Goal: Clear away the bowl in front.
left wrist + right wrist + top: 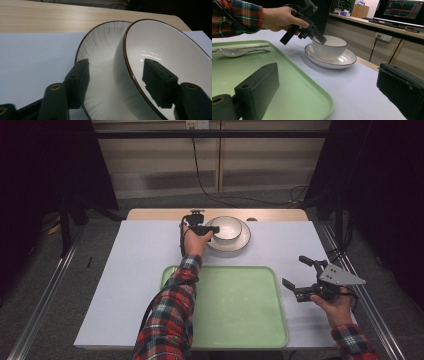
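Two jaws of the left gripper (117, 82) straddle the near wall of the white ribbed ceramic bowl with a brown rim (165, 57), one inside, one outside, not yet pinching as far as the view lets me judge. The bowl sits in a matching white plate (100, 50). Glazed, rigid, slippery and breakable, it wants a firm rim grip. The right gripper (300, 279) gapes, holding nothing.
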Demonstrator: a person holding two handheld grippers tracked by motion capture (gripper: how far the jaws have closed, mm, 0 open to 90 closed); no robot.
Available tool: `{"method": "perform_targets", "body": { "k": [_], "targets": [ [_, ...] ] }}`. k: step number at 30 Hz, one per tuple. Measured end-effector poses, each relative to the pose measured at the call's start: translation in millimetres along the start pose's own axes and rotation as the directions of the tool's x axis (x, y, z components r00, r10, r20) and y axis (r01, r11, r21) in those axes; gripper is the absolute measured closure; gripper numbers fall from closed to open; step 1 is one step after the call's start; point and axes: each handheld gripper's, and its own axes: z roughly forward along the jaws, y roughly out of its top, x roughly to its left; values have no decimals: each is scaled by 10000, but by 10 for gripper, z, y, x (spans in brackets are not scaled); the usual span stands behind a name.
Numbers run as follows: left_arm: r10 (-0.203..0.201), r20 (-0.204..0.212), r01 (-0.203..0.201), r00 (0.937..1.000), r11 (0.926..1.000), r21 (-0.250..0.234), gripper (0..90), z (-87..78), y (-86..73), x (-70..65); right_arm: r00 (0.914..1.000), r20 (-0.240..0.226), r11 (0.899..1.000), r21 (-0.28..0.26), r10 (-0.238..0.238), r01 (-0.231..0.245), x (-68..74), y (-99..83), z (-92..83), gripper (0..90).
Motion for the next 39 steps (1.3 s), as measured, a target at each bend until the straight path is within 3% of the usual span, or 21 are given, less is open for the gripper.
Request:
{"method": "perform_targets", "body": {
  "k": [2,12,19,20,30,39],
  "targets": [
    [70,22,-70,10000,10000,49,453,14,-1,0,10000,10,10000,-3,18,-18,-1,0,0,35],
    [-565,144,562,9983,9981,235,596,71,16,-34,9999,42,9999,-66,104,-103,-3,4,-5,33],
    [-542,26,540,9985,9975,465,654,105,22,-47,10000,51,9999,-90,71,-71,-15,3,-13,29],
    [-769,35,767,9970,9961,432,688,116,23,-47,10000,53,9999,-96,84,-83,-15,3,-13,29],
    [-1157,-11,1155,9933,9913,632,799,91,44,-2,10000,37,10000,-76,58,-57,-19,2,-15,29],
    [-1009,182,992,9947,9920,780,799,44,60,-20,10000,60,9999,-80,69,-69,-19,1,-12,29]
  ]
}}
